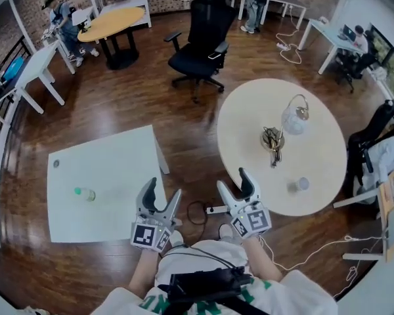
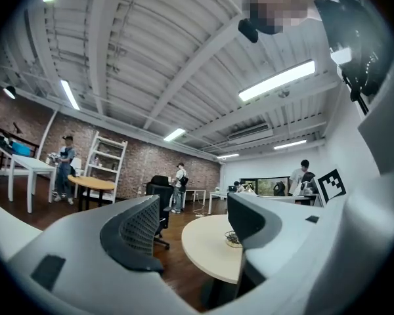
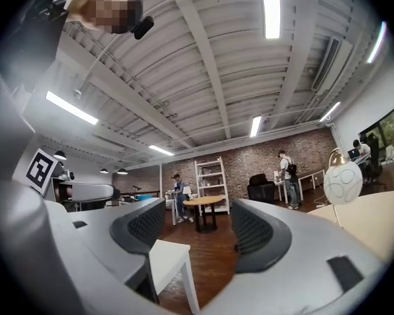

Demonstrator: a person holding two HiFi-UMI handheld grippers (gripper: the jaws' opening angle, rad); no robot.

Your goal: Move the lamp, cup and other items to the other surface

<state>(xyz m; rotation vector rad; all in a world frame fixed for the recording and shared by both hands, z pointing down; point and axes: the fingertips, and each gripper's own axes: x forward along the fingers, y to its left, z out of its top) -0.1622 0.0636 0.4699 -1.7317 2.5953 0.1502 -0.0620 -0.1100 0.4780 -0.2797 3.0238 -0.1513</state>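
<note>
Lamp [image 1: 294,118]: one, upright near the centre of the round table [image 1: 249,117], long axis vertical. One wire dish [image 1: 272,138] just beside it, one cup [image 1: 303,184] by the near rim. Left of that table: square table [image 1: 118,176] with one bottle [image 1: 85,193]. Left gripper [image 1: 163,189] and right gripper [image 1: 233,180]: jaws apart, nothing between them.

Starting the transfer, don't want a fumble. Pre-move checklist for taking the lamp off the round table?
1. Left gripper empty, jaws apart: ok.
2. Right gripper empty, jaws apart: ok.
3. Lamp upright on the round table: ok.
4. Bare room on the white square table beside the lying bottle: ok.
5. Lamp cord free to lift: cannot tell.
6. Floor between the tables free: not ok, a cable lies by the feet.
</note>
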